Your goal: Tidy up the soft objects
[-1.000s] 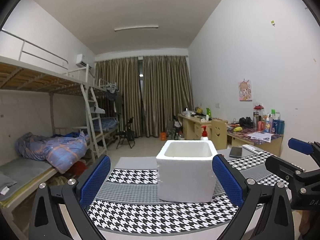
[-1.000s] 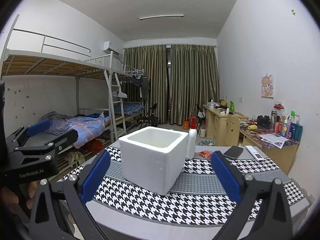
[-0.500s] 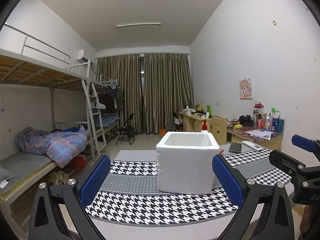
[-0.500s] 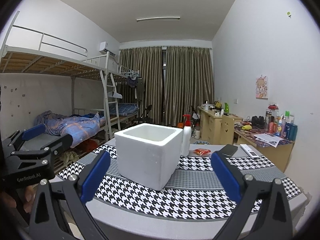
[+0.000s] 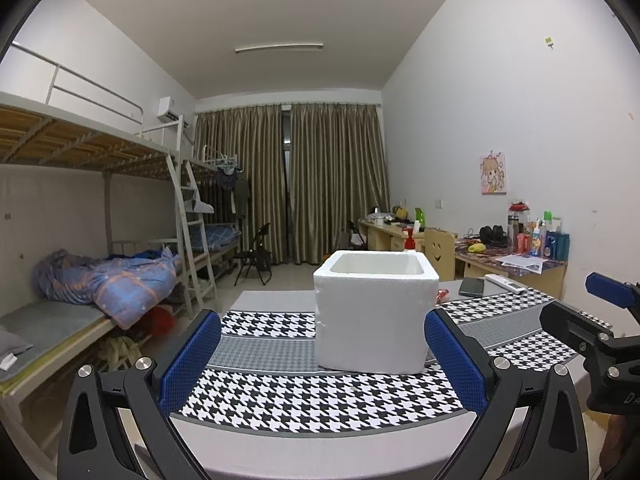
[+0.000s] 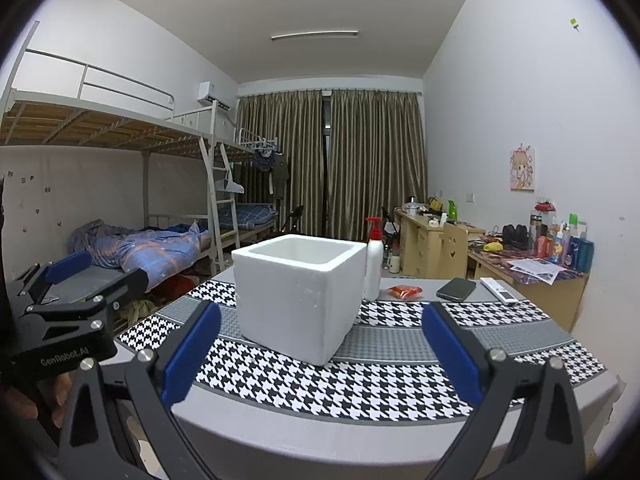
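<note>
dormitory room, seen from two hand-held grippers above the near edge of a table (image 5: 280, 452). left gripper (image 5: 320, 356) spread wide, blue pads (image 5: 188, 360) well apart, gripping nothing. right gripper (image 6: 318, 354) likewise wide, blue pads (image 6: 454, 350) parted, nothing between them. each gripper also visible at the edge of the other's view: right one at far right of the left view, left one at far left of the right view, with a bit of a hand (image 6: 24, 404) beneath it.

centre of the table: white foam box (image 5: 374, 312), open-topped and upright, standing on a black-and-white houndstooth cloth (image 5: 320, 400) with grey bands. inside of the box seen only in part, white walls, contents impossible to tell. no soft objects identifiable on the table from either view.

behind the box: white pump bottle (image 6: 373, 262) with red nozzle, just beside the box's far right corner. further right on the table: small red packet (image 6: 405, 291), dark phone (image 6: 456, 289), white remote (image 6: 498, 290), side by side near the far edge.

background: bunk beds (image 5: 80, 152) with a rumpled blue quilt (image 5: 108, 276) on the left, closed brown curtains (image 5: 292, 184) at the far wall, wooden desks (image 6: 532, 280) crowded with bottles on the right.
</note>
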Tool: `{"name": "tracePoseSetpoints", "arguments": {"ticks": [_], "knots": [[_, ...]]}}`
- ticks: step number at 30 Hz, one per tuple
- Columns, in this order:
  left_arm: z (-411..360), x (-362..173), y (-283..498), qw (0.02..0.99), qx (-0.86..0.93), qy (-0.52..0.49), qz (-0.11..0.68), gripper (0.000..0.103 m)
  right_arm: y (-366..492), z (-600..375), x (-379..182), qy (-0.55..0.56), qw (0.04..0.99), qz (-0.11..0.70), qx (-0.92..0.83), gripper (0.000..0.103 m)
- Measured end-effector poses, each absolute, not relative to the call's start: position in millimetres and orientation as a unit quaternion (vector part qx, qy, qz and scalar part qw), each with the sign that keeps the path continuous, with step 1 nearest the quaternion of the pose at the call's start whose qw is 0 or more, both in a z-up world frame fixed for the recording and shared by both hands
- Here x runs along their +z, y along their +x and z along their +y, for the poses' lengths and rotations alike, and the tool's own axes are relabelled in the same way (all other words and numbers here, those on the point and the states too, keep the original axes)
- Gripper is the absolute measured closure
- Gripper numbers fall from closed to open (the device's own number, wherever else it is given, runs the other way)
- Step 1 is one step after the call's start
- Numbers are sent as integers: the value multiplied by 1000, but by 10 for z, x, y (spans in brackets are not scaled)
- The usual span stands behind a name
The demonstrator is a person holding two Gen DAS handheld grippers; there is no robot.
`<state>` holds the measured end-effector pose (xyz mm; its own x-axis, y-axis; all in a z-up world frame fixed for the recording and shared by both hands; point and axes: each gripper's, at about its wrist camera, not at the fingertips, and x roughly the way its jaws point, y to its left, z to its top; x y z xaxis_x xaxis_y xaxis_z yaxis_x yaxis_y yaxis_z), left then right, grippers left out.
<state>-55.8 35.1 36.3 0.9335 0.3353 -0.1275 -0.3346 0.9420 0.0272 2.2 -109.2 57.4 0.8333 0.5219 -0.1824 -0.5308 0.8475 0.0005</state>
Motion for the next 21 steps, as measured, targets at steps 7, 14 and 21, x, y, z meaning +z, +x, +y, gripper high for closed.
{"name": "tracePoseSetpoints", "arguments": {"ticks": [7, 14, 21], "knots": [[318, 324, -621, 984, 165, 0, 67, 1, 3, -1160, 529, -10, 958, 94, 271, 1], [287, 311, -637, 984, 163, 2, 67, 1, -73, -1213, 457, -3, 959, 95, 268, 1], [220, 274, -692, 985, 159, 6, 68, 1, -140, -1221, 445, -6, 959, 92, 269, 1]]}}
